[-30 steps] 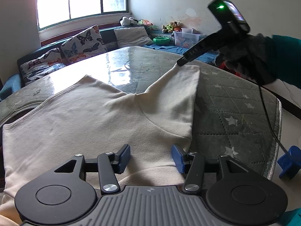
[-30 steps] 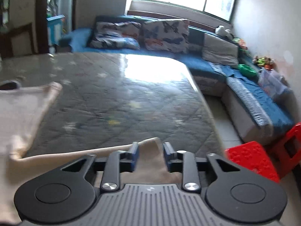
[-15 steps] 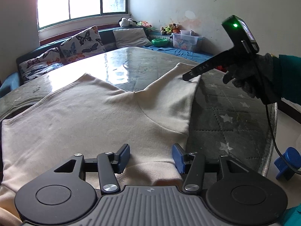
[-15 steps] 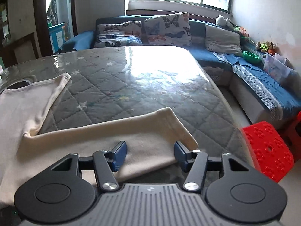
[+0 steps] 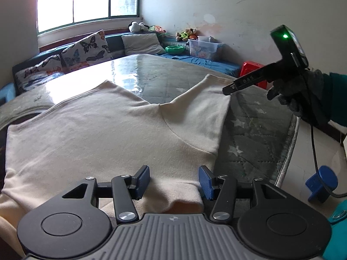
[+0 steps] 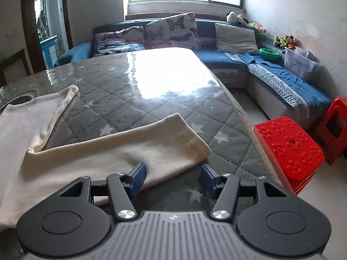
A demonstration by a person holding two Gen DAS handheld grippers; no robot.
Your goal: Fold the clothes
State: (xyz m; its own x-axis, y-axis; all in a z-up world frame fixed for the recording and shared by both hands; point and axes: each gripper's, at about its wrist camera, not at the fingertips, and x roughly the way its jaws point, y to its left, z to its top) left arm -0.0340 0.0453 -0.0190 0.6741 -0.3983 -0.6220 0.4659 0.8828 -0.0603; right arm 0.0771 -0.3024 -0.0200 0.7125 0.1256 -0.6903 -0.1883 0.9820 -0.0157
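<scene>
We see a cream-coloured soft knit garment [image 5: 112, 134] spread flat on a grey quilted tabletop with white stars under a glossy clear cover [image 6: 151, 82]. In the left wrist view the garment fills most of the near tabletop, its body wide and smooth, with one sleeve [image 5: 201, 108] reaching away toward the far right edge. In the right wrist view that sleeve [image 6: 121, 151] lies as a long flat band across the near tabletop, its cuff end close to the tabletop's right edge, and another part of the garment with a ribbed hem lies at the left.

Our left hand-held gripper [image 5: 174, 182] hangs low over the garment's near edge; its blue pads stand apart with cloth lying beneath and between them, and we cannot see them pressing on it, so it reads as released. Our right hand-held gripper [image 6: 173, 178] also stands released: its left pad sits over the sleeve's near edge, its right pad over bare quilted cover, and nothing is pinched between them. From the left wrist view the right hand-held gripper [image 5: 227, 90] appears as a black tool, its tip above the sleeve's far end, held by a hand in a dark grey glove [image 5: 297, 95] with a teal sleeve behind it.

Beyond the tabletop are a blue sofa with butterfly-print cushions [image 6: 171, 30] and a red plastic stool [image 6: 288, 147].
</scene>
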